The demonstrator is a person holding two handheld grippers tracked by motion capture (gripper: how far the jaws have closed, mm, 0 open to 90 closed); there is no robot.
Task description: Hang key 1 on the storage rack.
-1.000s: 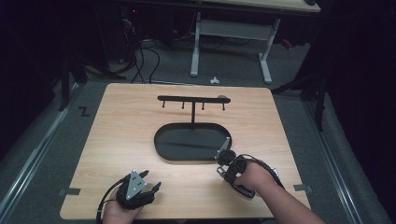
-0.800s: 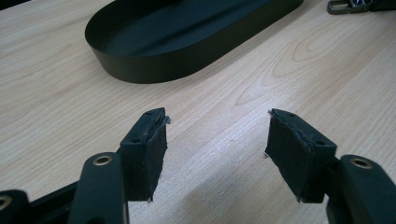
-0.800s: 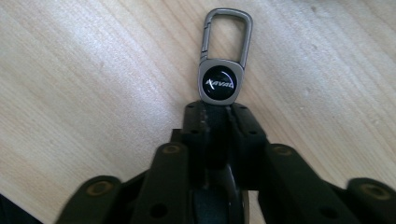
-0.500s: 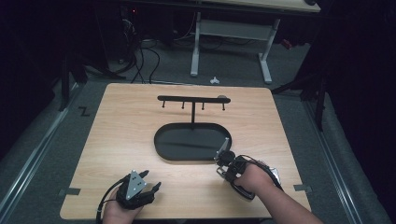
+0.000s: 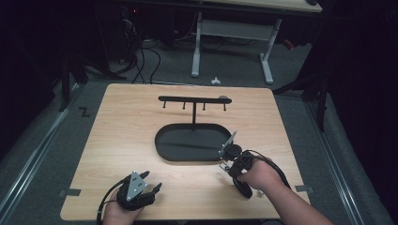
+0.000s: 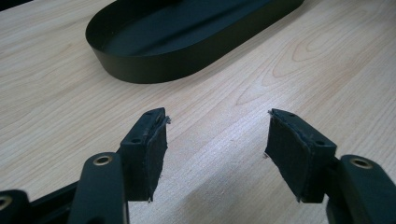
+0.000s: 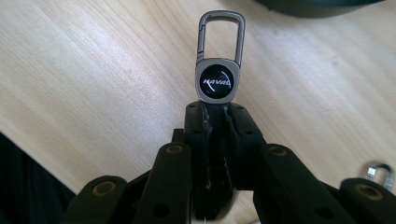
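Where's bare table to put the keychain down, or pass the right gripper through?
Bare wood runs along the table's left side, between its edge and the black oval tray, and down to the left gripper. It is tighter where the right gripper, shut on the keychain, sits by the tray's rim below the hook rack.

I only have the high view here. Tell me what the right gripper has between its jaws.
Observer: The right gripper is shut on a keychain, a grey carabiner clip with a round black badge.
Operator: Give me the left one.
Observer: The left gripper is open, bare wood between its pads.
Operator: Say what lies ahead of it.
Observer: The black oval tray, apart from the jaws.
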